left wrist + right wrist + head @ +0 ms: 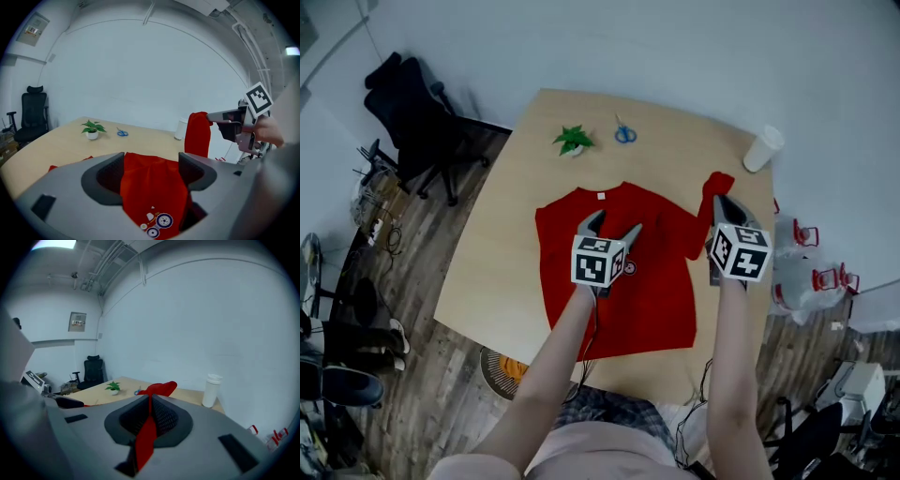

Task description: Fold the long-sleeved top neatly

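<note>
Left gripper (617, 223): we hold it wide open, empty, over the red top (652, 300) spread on the table (497, 253).
Right gripper (719, 202): we pinch the sleeve (146, 434), raised off the table.
Right gripper view alone: fabric clamped between the jaws.
Pot (92, 135): green plant (93, 126).
White cup (762, 148): contents unseen.

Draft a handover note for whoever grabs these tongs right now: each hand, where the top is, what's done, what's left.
Left tongs: open, empty, above the chest of the red top.
Right tongs: shut on the sleeve on your right, held up off the table.
Red top: body flat on the table, print up, collar away from you.
Done: one sleeve gripped; no body fold visible.
Left: lay that sleeve across the body, check the other sleeve, then fold the body.
</note>
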A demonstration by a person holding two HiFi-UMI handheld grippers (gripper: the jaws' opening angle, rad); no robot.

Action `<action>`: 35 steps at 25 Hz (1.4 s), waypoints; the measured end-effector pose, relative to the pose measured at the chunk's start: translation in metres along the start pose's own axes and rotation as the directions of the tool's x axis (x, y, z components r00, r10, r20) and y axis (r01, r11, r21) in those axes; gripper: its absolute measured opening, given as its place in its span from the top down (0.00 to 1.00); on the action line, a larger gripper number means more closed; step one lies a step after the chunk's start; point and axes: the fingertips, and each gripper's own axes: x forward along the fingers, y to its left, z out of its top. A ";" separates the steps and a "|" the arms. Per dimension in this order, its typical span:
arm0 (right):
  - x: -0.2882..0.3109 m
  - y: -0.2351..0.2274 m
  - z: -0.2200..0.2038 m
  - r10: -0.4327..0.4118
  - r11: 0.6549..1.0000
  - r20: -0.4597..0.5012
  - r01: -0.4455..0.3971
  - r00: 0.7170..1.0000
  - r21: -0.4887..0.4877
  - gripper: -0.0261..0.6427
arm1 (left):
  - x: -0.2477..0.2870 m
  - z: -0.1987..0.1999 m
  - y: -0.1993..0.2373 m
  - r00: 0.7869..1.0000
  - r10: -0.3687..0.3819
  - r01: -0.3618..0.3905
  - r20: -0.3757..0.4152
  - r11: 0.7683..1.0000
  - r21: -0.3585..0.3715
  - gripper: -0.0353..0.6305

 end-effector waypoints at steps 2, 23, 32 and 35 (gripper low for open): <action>0.016 0.031 0.006 0.065 0.997 0.004 -0.065 0.998 -0.029 0.92 | -0.010 0.000 0.021 0.999 0.033 -0.033 0.007 0.999 -0.014 0.41; 0.103 0.330 -0.077 0.548 0.776 -0.243 -0.595 0.801 -0.211 0.92 | -0.124 -0.062 0.188 0.950 0.310 -0.309 -0.020 0.934 -0.178 0.41; 0.121 0.381 -0.142 0.545 0.721 -0.391 -0.652 0.742 -0.233 0.91 | -0.149 -0.089 0.215 0.934 0.353 -0.355 -0.050 0.911 -0.212 0.41; 0.122 0.386 -0.144 0.553 0.725 -0.391 -0.657 0.735 -0.209 0.89 | -0.155 -0.093 0.220 0.930 0.363 -0.365 -0.053 0.905 -0.217 0.41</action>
